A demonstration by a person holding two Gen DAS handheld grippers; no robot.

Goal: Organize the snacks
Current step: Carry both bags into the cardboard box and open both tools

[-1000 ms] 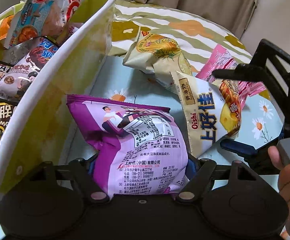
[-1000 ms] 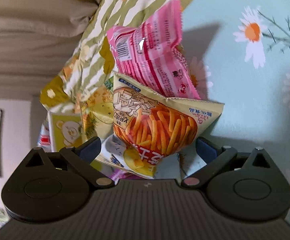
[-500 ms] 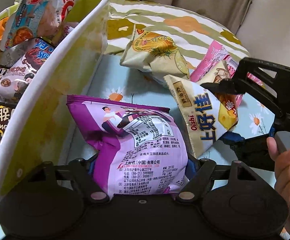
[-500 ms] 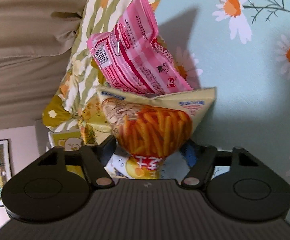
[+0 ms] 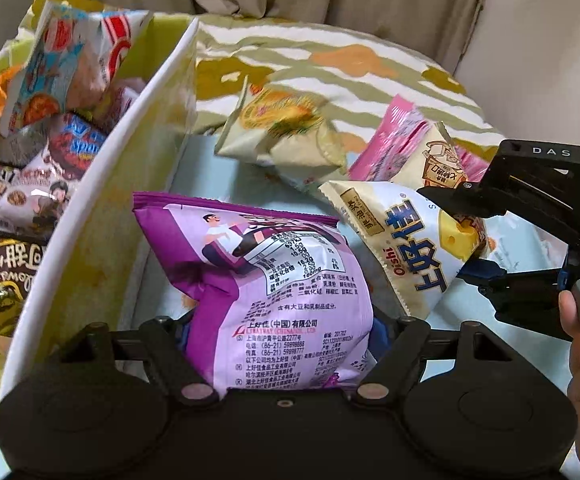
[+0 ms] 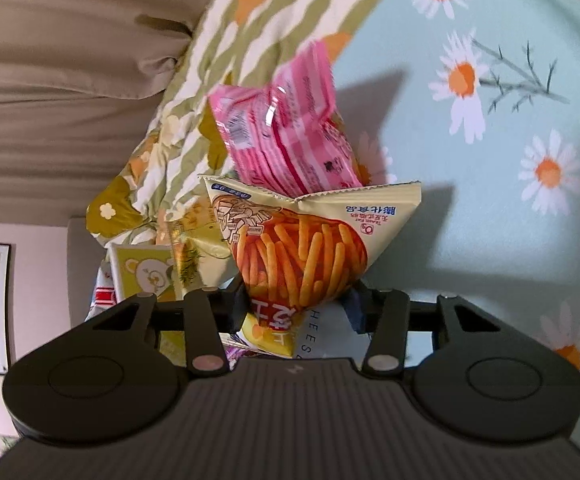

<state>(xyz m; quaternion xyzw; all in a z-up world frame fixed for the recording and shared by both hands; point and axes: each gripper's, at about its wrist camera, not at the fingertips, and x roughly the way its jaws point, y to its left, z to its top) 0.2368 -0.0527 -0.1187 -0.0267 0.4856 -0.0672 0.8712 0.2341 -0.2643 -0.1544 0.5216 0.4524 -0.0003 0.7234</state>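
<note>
Two bags gripped: our left tongs point(image 5: 282, 328) clamp the purple bag point(image 5: 274, 280), right tongs point(image 6: 296, 304), just closing, pinch the fries bag point(image 6: 306, 248), both bound for the bin point(image 5: 102, 216)

The purple snack bag point(image 5: 282, 292) is glossy, crinkled foil-plastic; the tablecloth point(image 6: 470, 200) is matt printed cloth; the gripper bodies look matt black plastic.

1. Purple snack bag point(image 5: 286, 300): puffed, back label up, lower centre of the left wrist view, beside the bin wall.
2. Yellow fries bag point(image 6: 302, 252): centre of the right wrist view, crumpled.
3. Pink striped bag point(image 6: 286, 140): above it.
4. Yellow fabric bin point(image 5: 102, 216): left, crowded with packets.
</note>
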